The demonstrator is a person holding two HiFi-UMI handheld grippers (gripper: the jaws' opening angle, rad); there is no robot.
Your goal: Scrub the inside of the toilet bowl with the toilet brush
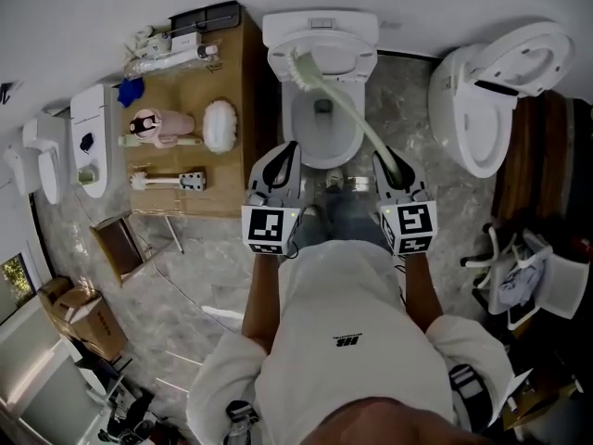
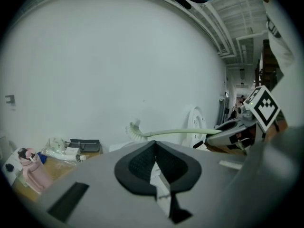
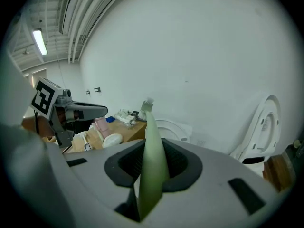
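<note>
Over the toilet bowl [image 1: 320, 133] in the head view, the toilet brush [image 1: 334, 95] slants from the right gripper [image 1: 384, 160] up and left. Its bristle head sits above the back rim, so I judge it is not down in the bowl yet. The left gripper [image 1: 287, 148] hangs by the bowl's front. A wooden table [image 1: 243, 82] with clutter stands at left, a second toilet [image 1: 482, 91] at right.

Left gripper view: jaws together, nothing between, likely kept spare and out of the way.

Right gripper view: jaws clamped on the pale green handle far from the head, probably for reach into the bowl.
</note>
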